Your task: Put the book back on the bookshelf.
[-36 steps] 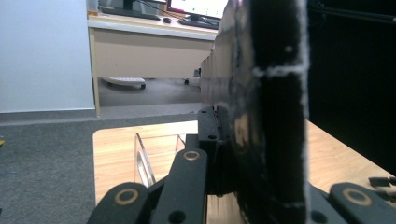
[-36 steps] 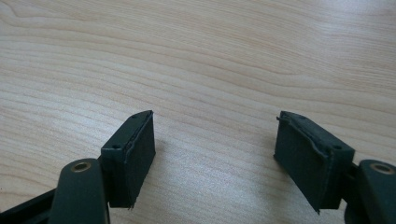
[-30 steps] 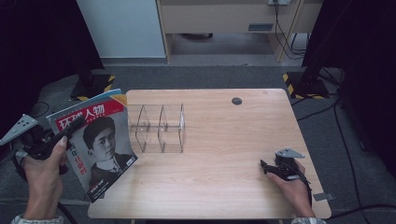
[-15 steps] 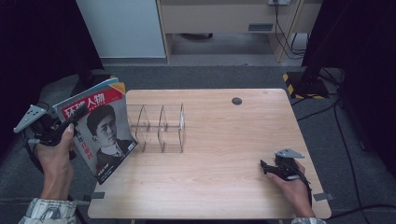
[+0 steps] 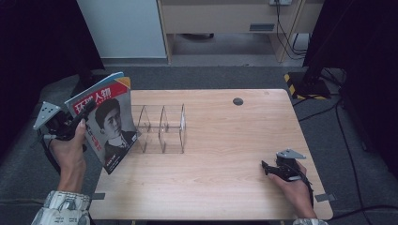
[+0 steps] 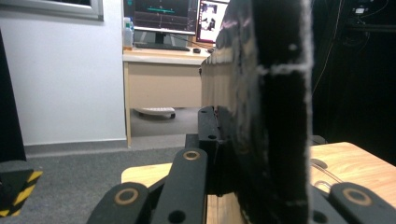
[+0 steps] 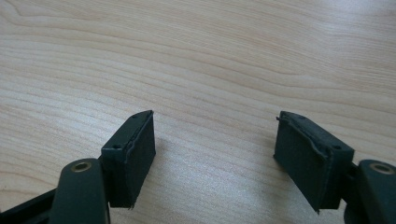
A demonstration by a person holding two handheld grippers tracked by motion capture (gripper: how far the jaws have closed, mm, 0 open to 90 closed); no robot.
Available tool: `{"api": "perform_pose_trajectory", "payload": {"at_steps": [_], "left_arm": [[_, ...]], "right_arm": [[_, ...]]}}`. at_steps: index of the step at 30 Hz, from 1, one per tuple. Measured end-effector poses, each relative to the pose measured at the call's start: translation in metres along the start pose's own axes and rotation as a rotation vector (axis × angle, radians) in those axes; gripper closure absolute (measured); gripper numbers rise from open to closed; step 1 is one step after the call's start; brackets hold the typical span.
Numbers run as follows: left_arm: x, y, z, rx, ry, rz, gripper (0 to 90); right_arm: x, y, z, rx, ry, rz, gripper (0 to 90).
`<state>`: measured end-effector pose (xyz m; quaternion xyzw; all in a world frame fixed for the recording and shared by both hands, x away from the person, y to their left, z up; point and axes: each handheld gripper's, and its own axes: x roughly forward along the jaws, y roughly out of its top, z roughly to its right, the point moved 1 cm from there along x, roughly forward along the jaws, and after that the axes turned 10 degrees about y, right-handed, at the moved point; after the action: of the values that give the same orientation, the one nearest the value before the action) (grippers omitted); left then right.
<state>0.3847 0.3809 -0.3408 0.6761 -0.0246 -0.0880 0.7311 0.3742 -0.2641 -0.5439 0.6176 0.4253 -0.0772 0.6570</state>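
High view: our left gripper [image 5: 87,112] fingers clamp the magazine [image 5: 105,119] upright beside the clear rack [image 5: 162,129] | our right gripper [image 5: 268,169] fingers spread, empty, on the worktop [image 5: 225,140]

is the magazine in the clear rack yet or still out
Out. The magazine is clamped in the left gripper, tilted at the table's left edge beside the clear rack, whose slots stand empty.

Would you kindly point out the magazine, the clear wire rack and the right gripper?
magazine [image 5: 110,124]: high view, front cover.
clear wire rack [image 5: 162,126]: high view, middle divider.
right gripper [image 5: 264,168]: high view, between its fingertips.
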Motion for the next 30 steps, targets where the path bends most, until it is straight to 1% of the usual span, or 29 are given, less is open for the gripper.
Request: {"api": "perform_pose_trajectory", "payload": {"at_steps": [6,11,15,18,19,25,27,30], "left_arm": [[0.010,-0.007,0.006,-0.009,-0.006,0.022,86.6],[0.017,-0.010,0.009,0.009,-0.006,0.043,86.6],[0.021,-0.013,0.011,0.022,0.006,0.059,86.6],[0.023,-0.015,0.012,0.023,0.002,0.067,86.6],[0.024,-0.016,0.012,0.018,0.001,0.068,86.6],[0.028,-0.020,0.010,0.027,0.011,0.061,86.6],[0.029,-0.021,0.009,0.019,0.013,0.064,86.6],[0.030,-0.022,0.009,0.018,0.013,0.066,86.6]], "right_arm": [[0.000,0.000,0.000,-0.003,0.000,0.000,29.1],[0.000,0.000,0.000,-0.005,0.002,-0.001,29.1],[0.000,0.000,-0.001,-0.005,0.004,-0.003,29.1],[0.000,0.000,-0.001,-0.007,0.005,-0.003,29.2],[0.000,0.000,-0.001,-0.008,0.004,-0.002,29.2],[-0.001,-0.001,-0.001,-0.009,0.004,-0.002,29.2],[0.000,-0.001,-0.001,-0.010,0.005,-0.001,29.2],[-0.001,-0.001,-0.002,-0.009,0.007,-0.003,29.2]]}}
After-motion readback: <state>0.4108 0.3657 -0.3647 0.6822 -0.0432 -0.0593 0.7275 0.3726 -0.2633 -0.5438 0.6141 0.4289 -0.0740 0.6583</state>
